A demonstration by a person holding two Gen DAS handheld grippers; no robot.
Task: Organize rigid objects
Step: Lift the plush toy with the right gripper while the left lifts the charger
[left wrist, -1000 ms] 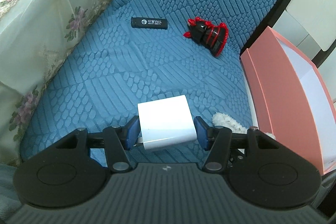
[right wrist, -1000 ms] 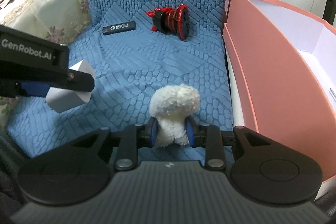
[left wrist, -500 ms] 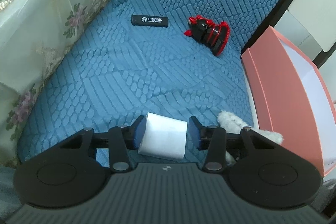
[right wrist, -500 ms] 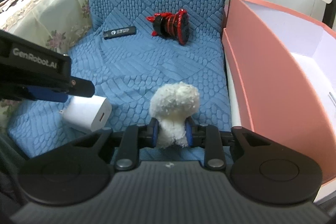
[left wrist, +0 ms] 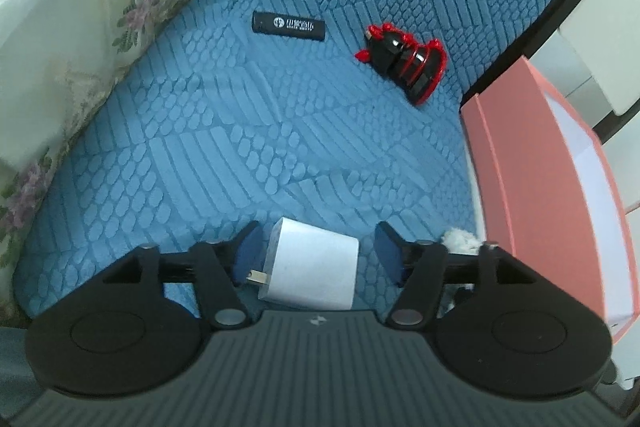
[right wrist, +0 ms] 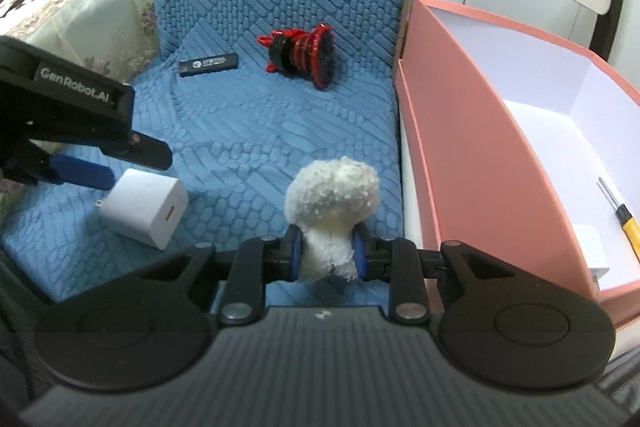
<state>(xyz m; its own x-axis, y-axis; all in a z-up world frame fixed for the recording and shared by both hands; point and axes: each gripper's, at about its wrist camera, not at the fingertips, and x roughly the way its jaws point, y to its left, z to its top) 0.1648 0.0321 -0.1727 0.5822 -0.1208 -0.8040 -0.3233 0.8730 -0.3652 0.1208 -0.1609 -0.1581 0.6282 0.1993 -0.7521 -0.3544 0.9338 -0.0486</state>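
Meanwhile, the left hand-held gripper (left wrist: 316,253) stood released, its blue pads (left wrist: 247,251) spread to either side of a white charger block (left wrist: 310,269) that lay on the blue quilted cushion (left wrist: 248,131) between them, with a gap showing at the right pad. The charger's metal prongs pointed toward the left pad. From the right wrist camera the same charger (right wrist: 146,213) sat flat on the cushion, just below the left gripper's blue pad (right wrist: 82,173) and apart from it.

The right hand-held gripper (right wrist: 326,253) was clenched on a white fluffy toy (right wrist: 332,205), its pads pressed into the narrow lower part while the rounded top bulged above them.

Ahead of both grippers, well apart from the charger, a black stick with white lettering (left wrist: 289,25) lay across the cushion, and to its right a red and black toy (left wrist: 408,61) lay tipped on its side near the cushion's back.

To the right of the right gripper stood a pink box (right wrist: 472,131) with a white inside, beside the cushion's edge. Within it lay a yellow-handled tool (right wrist: 626,223) and a small white block (right wrist: 592,245). A floral fabric (left wrist: 64,39) rose at the left of the cushion
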